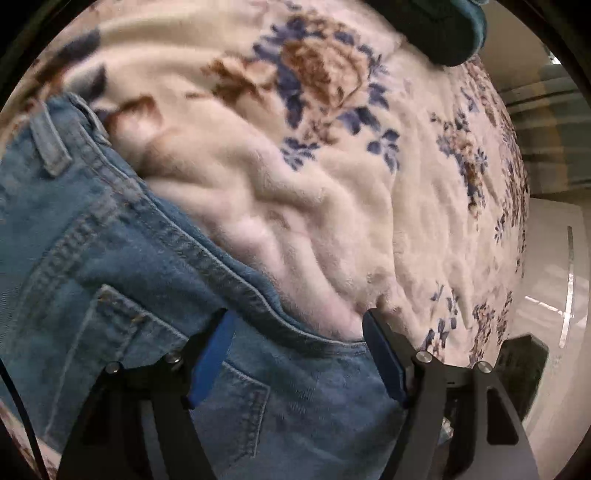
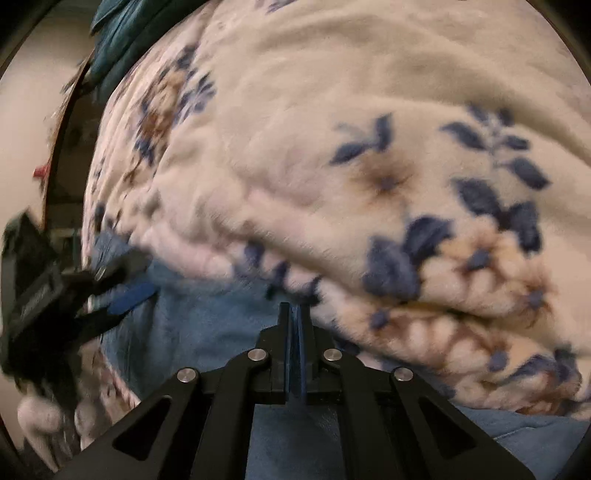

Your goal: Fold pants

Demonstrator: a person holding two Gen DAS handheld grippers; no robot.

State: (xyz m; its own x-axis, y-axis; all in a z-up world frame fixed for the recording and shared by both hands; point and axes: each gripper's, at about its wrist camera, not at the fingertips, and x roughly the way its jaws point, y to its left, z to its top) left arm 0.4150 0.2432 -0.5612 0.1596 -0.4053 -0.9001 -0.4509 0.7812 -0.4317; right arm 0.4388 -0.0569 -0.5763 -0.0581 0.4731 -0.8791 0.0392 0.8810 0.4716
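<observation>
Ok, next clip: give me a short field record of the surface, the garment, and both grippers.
surface: floral fleece blanket, rumpled
garment: blue jeans, waistband and back pocket showing, lying on the blanket
left gripper: open, jaws astride the waistband edge, not pressing on it
right gripper: shut, above the denim; no cloth visibly caught between the pads
other: dark teal fabric at the far blanket edge

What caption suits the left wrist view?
Open left gripper straddles the jeans waistband on a floral blanket.
</observation>
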